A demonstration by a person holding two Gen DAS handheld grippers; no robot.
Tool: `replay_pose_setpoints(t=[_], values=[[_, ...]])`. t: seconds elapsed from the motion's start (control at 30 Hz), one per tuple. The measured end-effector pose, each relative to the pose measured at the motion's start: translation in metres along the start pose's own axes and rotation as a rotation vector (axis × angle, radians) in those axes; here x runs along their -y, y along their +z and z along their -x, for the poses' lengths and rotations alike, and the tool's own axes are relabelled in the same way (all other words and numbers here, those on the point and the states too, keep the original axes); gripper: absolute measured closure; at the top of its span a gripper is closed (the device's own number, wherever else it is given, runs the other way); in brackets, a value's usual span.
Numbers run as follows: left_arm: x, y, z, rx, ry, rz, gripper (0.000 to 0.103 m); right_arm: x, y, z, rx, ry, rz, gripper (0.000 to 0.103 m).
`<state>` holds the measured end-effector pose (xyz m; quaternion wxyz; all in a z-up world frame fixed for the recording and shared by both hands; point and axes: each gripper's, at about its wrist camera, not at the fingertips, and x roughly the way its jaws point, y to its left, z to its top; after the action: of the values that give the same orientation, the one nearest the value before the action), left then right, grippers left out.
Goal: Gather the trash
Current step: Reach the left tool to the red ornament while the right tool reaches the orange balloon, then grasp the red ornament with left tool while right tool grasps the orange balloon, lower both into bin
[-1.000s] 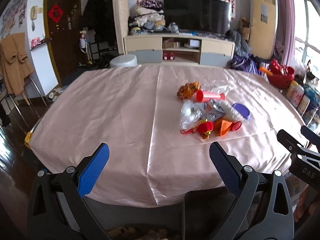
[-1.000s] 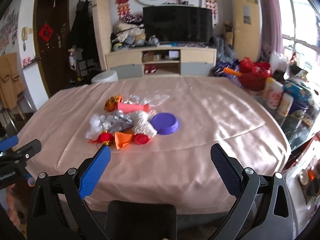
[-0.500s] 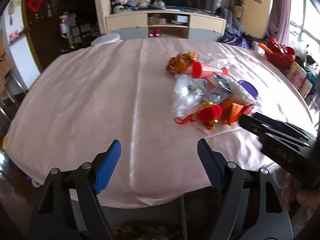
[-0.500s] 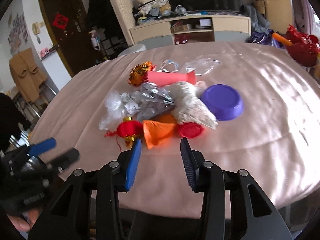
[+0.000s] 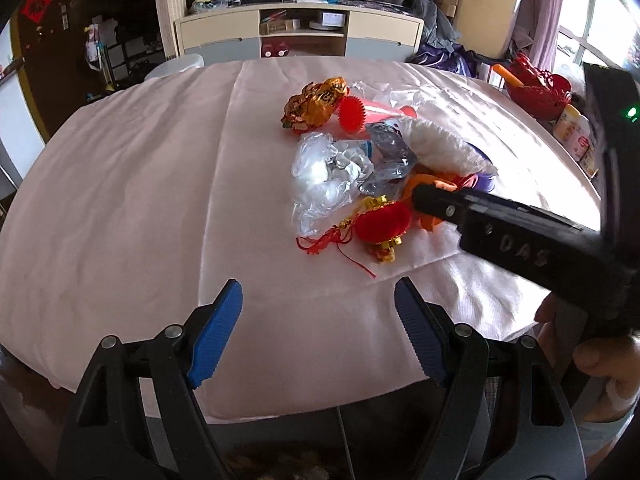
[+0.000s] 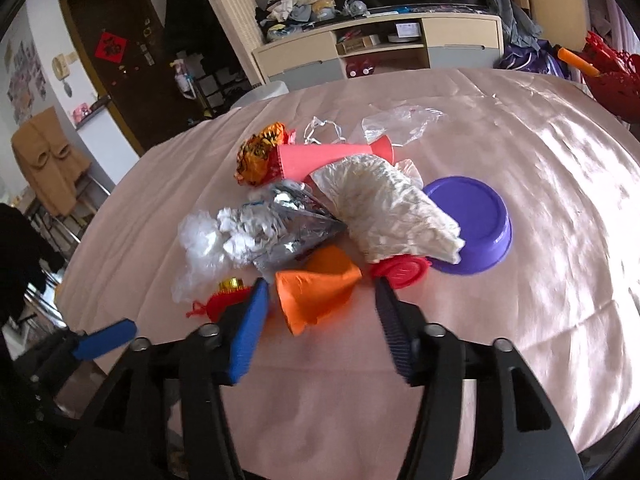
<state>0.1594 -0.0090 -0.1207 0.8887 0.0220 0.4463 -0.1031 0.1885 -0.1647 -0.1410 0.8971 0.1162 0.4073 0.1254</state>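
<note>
The left hand-held gripper (image 5: 318, 320) hangs over the near edge of the bench (image 5: 120, 184), blue pads spread wide with nothing but pink cloth between them. Moving right, there's the trash heap, well past the middle of the bench: a crumpled clear plastic bag (image 6: 204, 240) on its left flank, a red lantern ornament (image 5: 382, 224) with gold trim and a tassel just in front of that, and a gold-and-orange foil wrapper (image 6: 260, 152) at the back. A pink cone (image 6: 328, 158) lies beside the wrapper, silver foil (image 6: 292, 224) sits in the middle, and a white shredded bundle (image 6: 384, 208) drapes across it all. Right at the front, an orange paper cone (image 6: 316, 288) lies on its side, and the right hand-held gripper (image 6: 320, 292) is on it now — jaws have just been opening, pads parted on either side of the cone, not pressing it. A red lid (image 6: 400, 272) sits just beside the right pad, and furthest right, an upturned purple bowl (image 6: 472, 220) touches the white bundle.
</note>
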Motion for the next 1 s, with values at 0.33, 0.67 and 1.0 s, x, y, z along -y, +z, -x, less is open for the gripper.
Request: replay_pose_setpoints(t=[0.33, 0.67, 1.0], values=[[0.005, 0.01, -0.011, -0.013, -0.064, 0.012, 0.029, 0.006, 0.003, -0.013, -0.035, -0.046, 0.006, 0.047], [0.022, 0.023, -0.033, -0.021, -0.136, 0.009, 0.046, 0.024, 0.002, -0.002, -0.022, -0.091, 0.051, 0.062], [0.023, 0.032, -0.041, 0.004, -0.123, 0.013, 0.068, 0.034, -0.001, 0.019, -0.017, -0.114, 0.042, 0.062]])
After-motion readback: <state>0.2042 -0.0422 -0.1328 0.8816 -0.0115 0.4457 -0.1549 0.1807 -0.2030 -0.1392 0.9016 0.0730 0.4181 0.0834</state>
